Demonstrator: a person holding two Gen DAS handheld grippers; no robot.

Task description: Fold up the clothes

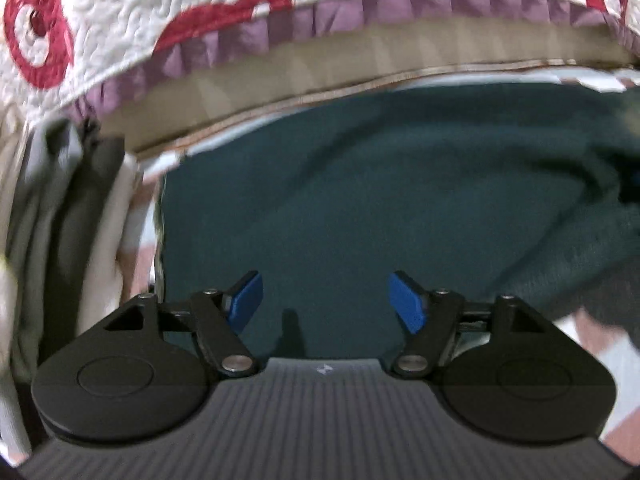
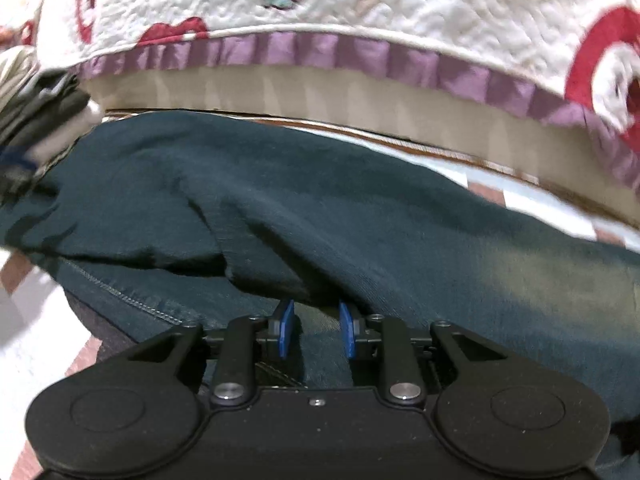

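Dark teal garment (image 1: 360,184) lies spread on the bed sheet (image 2: 28,312), below the quilt (image 1: 120,28); long axis runs side to side across both views. Left gripper (image 1: 326,304): fingers wide apart, empty, hovering over flat cloth, garment straight ahead. Right gripper (image 2: 316,328): fingers narrowed, not fully closed, tips at a raised fold (image 2: 264,268); whether cloth is pinched, cannot tell. Judgement: right is nearer a graspable fold.

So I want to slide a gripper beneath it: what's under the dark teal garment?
The dark teal garment lies on a pink-and-white checked sheet, visible only around its edges. Whatever lies beneath its middle is covered.
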